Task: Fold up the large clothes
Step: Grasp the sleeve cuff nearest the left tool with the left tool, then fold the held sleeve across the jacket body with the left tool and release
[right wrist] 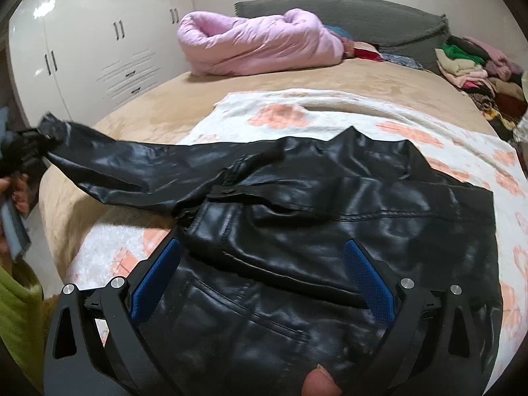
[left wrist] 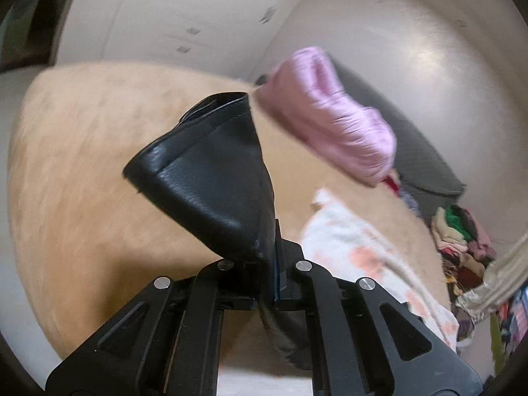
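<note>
A black leather jacket (right wrist: 297, 231) lay spread across a white blanket with orange flowers (right wrist: 330, 112) on the tan-covered bed (right wrist: 198, 89), collar toward the far side and one sleeve stretched out to the left. The left tool (left wrist: 264, 264) was clamped shut on the cuff of that sleeve (left wrist: 211, 178), the leather bunched up above its jaws and trailing down below them; in the right wrist view the same cuff was raised off the bed at the far left edge. The right tool (right wrist: 264, 283) hovered over the lower body of the jacket with its blue pads (right wrist: 369, 283) standing wide apart and nothing between them.

The step in hand appeared to be the first sleeve fold: the cuff was gripped and lifted, but the sleeve had not yet been laid over the body. The next move probably called for carrying the cuff across toward the jacket's middle, keeping the stiff leather from dragging the shoulder out of line, while the right tool steadied the body. A rolled pink quilt (right wrist: 257, 43) and a pile of clothes (right wrist: 478, 66) lay well apart at the head of the bed.
</note>
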